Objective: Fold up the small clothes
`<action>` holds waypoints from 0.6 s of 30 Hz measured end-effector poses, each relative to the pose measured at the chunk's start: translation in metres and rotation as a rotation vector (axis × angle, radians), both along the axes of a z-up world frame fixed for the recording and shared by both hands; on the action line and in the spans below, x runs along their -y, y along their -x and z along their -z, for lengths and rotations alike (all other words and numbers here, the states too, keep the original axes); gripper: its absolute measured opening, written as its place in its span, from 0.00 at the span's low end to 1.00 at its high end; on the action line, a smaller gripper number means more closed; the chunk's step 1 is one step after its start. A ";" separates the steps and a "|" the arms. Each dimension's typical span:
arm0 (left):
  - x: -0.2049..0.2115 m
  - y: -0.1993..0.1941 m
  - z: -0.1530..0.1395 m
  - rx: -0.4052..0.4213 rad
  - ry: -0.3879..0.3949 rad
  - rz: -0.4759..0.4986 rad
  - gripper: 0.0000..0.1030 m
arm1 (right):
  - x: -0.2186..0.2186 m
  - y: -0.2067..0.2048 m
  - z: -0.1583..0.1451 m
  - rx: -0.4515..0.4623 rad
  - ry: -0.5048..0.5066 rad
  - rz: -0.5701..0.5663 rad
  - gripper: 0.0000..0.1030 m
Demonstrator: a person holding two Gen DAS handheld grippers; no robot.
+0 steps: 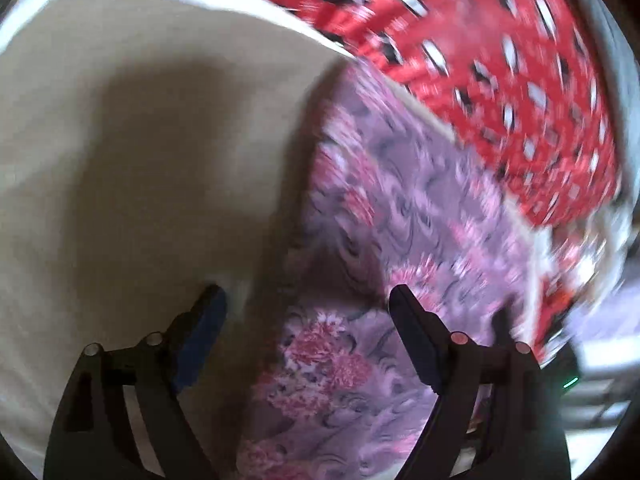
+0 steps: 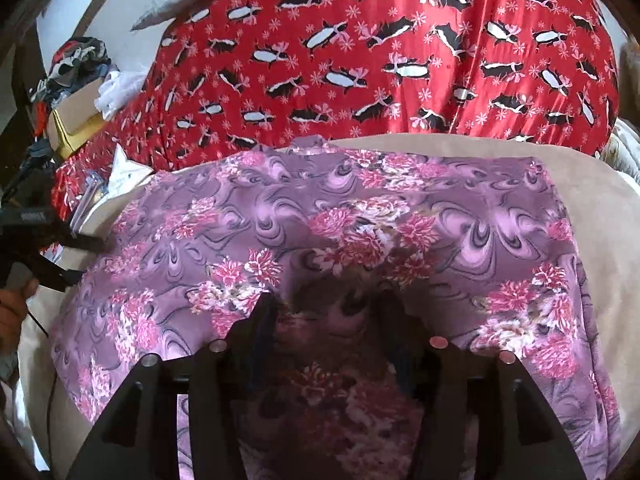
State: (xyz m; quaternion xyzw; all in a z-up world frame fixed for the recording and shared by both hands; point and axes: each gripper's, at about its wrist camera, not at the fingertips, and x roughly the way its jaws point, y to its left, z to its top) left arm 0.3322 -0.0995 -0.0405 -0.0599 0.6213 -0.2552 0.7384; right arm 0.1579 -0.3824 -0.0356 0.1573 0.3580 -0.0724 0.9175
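The purple floral cloth (image 2: 360,220) lies spread flat on the beige table (image 2: 592,216), with a red patterned cloth (image 2: 360,40) beyond it at 12 o'clock. The right gripper (image 2: 328,304) hovers over the purple cloth's near edge, fingers partly apart, gripping nothing. The left gripper (image 1: 308,296), at 9 o'clock, hangs wide open and empty over the cloth's left edge.
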 end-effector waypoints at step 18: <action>0.030 0.049 -0.084 0.047 0.112 0.040 0.10 | 0.023 0.015 -0.015 -0.036 -0.145 0.001 0.54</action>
